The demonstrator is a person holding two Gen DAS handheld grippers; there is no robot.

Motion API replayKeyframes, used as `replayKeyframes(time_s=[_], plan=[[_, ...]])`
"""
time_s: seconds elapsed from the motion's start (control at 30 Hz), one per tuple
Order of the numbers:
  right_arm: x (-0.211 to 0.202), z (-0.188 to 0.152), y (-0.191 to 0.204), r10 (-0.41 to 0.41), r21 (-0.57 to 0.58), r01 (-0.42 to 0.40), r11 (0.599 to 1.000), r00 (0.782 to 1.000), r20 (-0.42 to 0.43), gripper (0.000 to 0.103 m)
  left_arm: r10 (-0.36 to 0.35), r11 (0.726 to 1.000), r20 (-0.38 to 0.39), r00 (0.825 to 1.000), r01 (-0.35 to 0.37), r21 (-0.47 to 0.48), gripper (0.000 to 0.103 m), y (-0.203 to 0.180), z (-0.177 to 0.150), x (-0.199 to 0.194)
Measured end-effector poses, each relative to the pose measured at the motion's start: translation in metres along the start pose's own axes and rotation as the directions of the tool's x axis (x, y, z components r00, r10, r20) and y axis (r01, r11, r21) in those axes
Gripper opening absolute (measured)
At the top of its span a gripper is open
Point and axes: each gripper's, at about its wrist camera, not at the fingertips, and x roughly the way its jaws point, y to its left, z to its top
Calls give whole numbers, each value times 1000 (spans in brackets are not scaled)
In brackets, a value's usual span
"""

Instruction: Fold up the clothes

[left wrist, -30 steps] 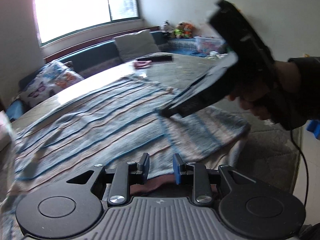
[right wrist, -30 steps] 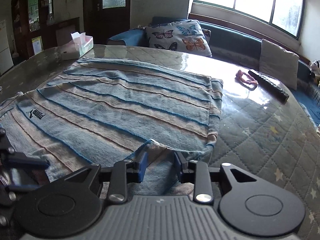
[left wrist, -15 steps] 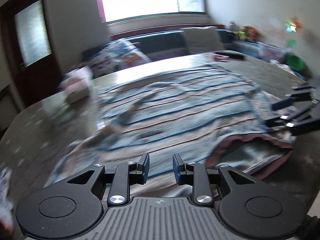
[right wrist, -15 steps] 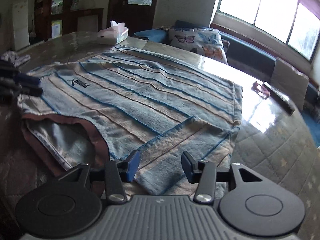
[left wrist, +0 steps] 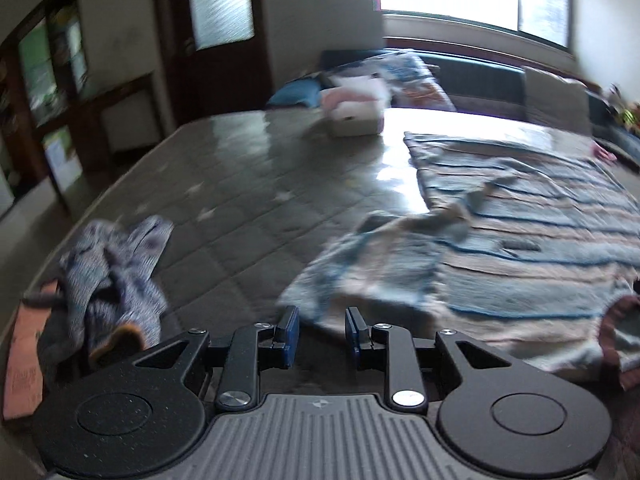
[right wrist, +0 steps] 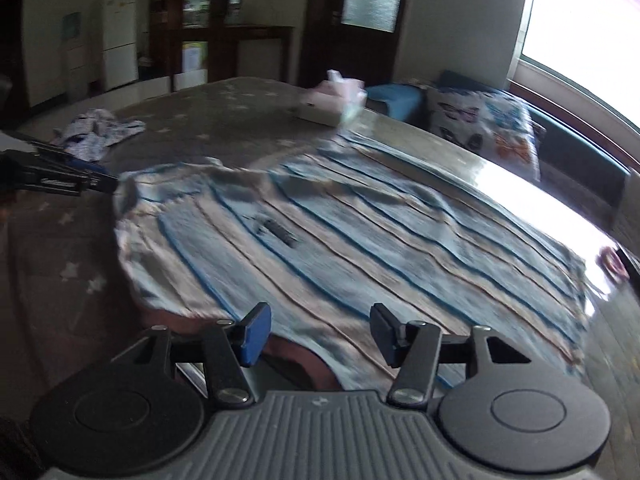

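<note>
A blue, pink-striped knit shirt point(right wrist: 360, 232) lies spread flat on the quilted table point(left wrist: 240, 200), with its dark red collar toward me. In the left wrist view its left sleeve point(left wrist: 372, 272) lies rumpled, the corner reaching just in front of my left gripper point(left wrist: 321, 330). That gripper is open by a narrow gap with nothing between its fingers. In the right wrist view the left gripper point(right wrist: 106, 178) sits at the sleeve's outer edge. My right gripper point(right wrist: 320, 332) is wide open above the shirt's near edge by the collar point(right wrist: 296, 356), holding nothing.
A crumpled blue-and-white garment point(left wrist: 116, 272) lies at the table's left corner beside an orange sheet point(left wrist: 28, 360). A tissue box point(right wrist: 328, 106) stands at the far edge. A butterfly cushion point(right wrist: 488, 128) rests on the bench beyond. A small pink item point(right wrist: 612, 262) sits at the far right.
The left gripper swung left from the collar to the left sleeve. The right gripper let go of the folded right sleeve, opened wide and moved to the collar edge.
</note>
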Motion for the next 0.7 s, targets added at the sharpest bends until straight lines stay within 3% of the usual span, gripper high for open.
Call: replayKeyframes(time_s=[0.23, 0.43, 0.7], plan=[[37, 40, 55, 123, -122, -122, 985, 992, 0, 59, -77, 989, -42, 996, 71, -128, 27, 24, 2, 10], [68, 56, 92, 170, -174, -171, 970, 985, -18, 59, -132, 973, -49, 990, 120, -195, 27, 35, 1, 11], [79, 54, 113, 139, -225, -141, 964, 990, -26, 59, -165, 959, -37, 986, 152, -237, 24, 38, 3, 16]])
